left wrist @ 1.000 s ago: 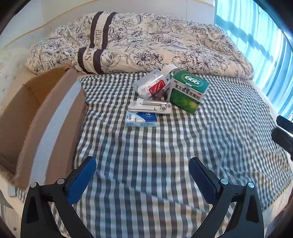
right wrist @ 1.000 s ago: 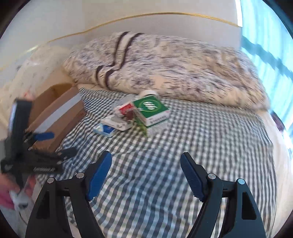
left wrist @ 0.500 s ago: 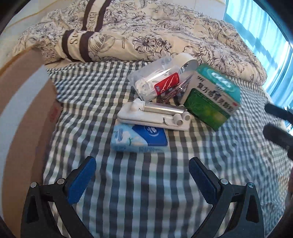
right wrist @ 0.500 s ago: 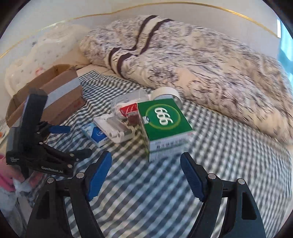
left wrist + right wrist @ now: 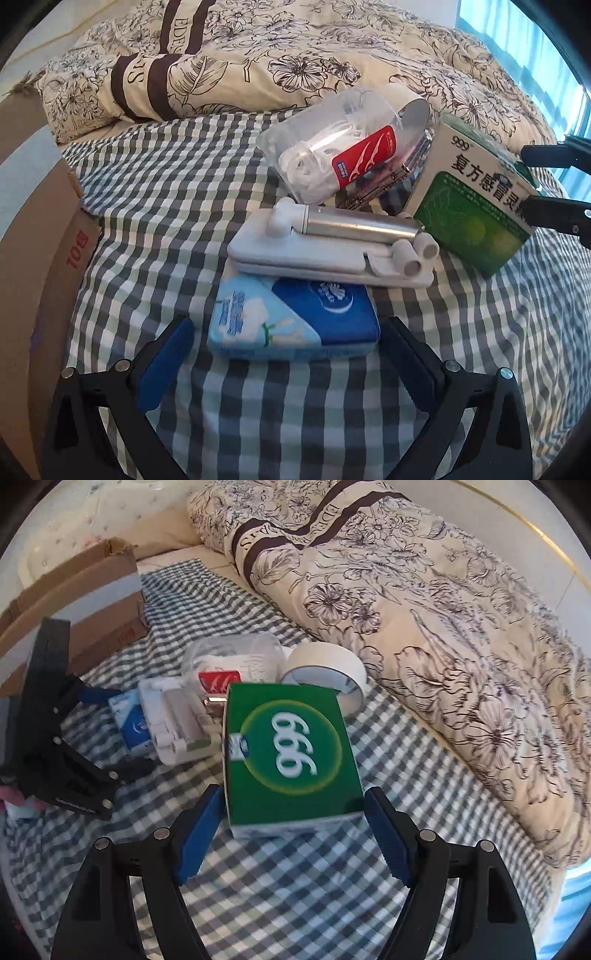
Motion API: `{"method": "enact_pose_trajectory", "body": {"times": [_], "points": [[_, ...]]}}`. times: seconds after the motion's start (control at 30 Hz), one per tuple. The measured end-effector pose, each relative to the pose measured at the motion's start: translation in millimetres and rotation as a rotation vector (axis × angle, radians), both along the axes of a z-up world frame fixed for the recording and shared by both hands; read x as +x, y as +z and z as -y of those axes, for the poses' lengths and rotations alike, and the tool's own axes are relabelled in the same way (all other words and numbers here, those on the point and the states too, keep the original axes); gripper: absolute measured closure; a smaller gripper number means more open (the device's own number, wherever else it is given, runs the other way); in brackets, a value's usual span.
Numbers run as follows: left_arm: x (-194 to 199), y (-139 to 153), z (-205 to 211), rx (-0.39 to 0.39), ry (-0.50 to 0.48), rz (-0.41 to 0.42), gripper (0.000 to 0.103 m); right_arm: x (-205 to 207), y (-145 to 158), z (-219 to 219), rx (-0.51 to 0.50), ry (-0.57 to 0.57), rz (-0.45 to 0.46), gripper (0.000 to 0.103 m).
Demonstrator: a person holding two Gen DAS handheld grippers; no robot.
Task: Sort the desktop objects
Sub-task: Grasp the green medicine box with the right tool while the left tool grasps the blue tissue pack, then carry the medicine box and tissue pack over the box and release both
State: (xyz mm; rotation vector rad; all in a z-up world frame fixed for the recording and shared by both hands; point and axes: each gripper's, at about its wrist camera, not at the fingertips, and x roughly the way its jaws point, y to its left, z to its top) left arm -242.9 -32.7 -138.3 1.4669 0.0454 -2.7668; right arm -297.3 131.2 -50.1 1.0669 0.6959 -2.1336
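On the checked bedsheet (image 5: 155,192), the left gripper (image 5: 286,363) fingers straddle the tissue pack (image 5: 295,321) spread wide; the right gripper (image 5: 293,832) fingers flank the green medicine box (image 5: 291,753), ungripped.

My blue-padded black left gripper (image 5: 288,369) faces a pale-blue-and-navy tissue pack (image 5: 295,325). My matching right gripper (image 5: 291,834) faces a green-and-white medicine box (image 5: 291,764). Beneath lies grey-and-white checked cloth (image 5: 166,192), beyond it a cream duvet with black flowers (image 5: 443,609).
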Motion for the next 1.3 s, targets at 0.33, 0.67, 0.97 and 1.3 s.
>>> {"method": "enact_pose_trajectory", "body": {"times": [0.33, 0.67, 0.97, 1.3], "points": [[-6, -2, -1, 0.004, 0.006, -0.01, 0.0, -9, 4, 4, 0.075, 0.064, -0.045, 0.012], [-6, -5, 0, 0.018, 0.007, -0.019, 0.0, -32, -30, 15, 0.046, 0.031, 0.101, 0.011], [-5, 2, 0, 0.004, 0.001, -0.039, 0.028, -23, -19, 2, -0.123, -0.137, 0.089, 0.02], [29, 31, 2, -0.055, 0.026, -0.045, 0.029, 25, 7, -22, -0.182, -0.235, 0.107, 0.022]]}}
